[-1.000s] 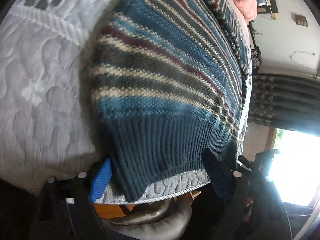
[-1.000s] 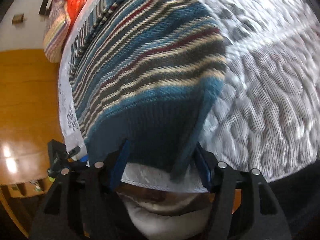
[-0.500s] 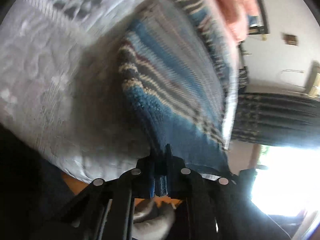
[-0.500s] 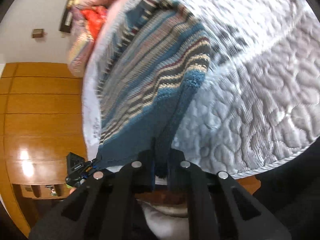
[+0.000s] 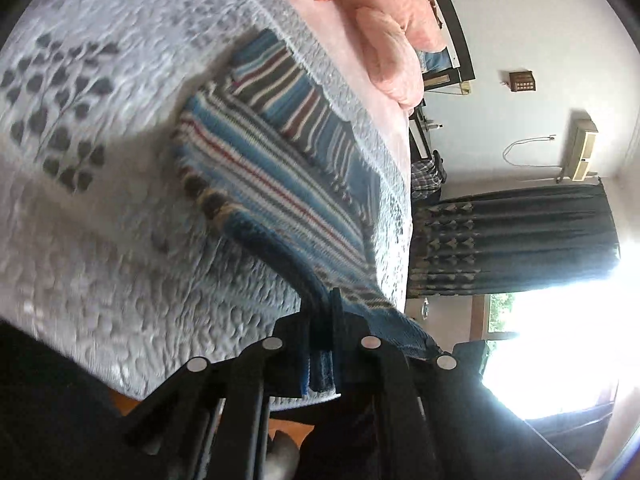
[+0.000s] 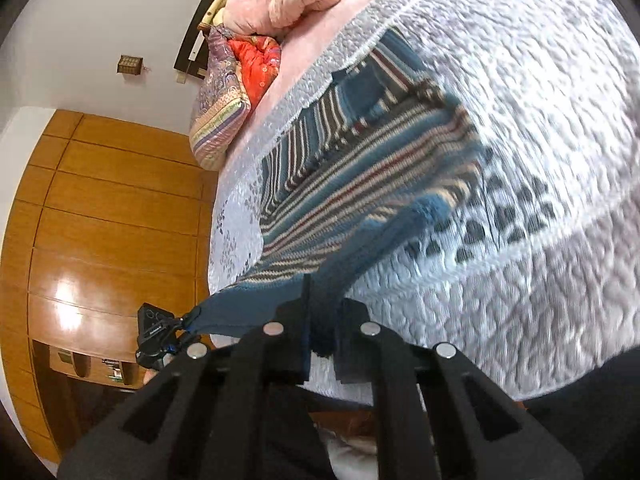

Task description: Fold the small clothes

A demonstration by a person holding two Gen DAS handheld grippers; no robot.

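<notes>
**Hem pinched at both corners, now lifting off the bed**

Both claws were spread wide around the ribbed hem a second ago; now each is clamped on it. Left claw (image 5: 322, 344) grips the dark blue rib band of the striped sweater (image 5: 280, 184) with the knit sandwiched between its fingers. Right claw (image 6: 320, 340) does the same at the other hem corner, fabric bunched between the pads. The other gripper (image 6: 158, 336) shows at the left edge of the right wrist view, holding the far corner, hem stretched between the two.

Sweater has changed too: it lay flat and filled the view, now the hem end is pulled up and off the quilted bedspread (image 5: 120, 240), body sloping down from the claws to where the rest lies on the bed, a sleeve folded across the top. Motion blur on the knit, so it looks mid-move.

Judgement: grasp done, fold started. Likely next is carrying the hem toward the collar end, near the pink pillow (image 5: 392, 52). Risk: thick rib slipping out, or the halves landing skewed.
</notes>
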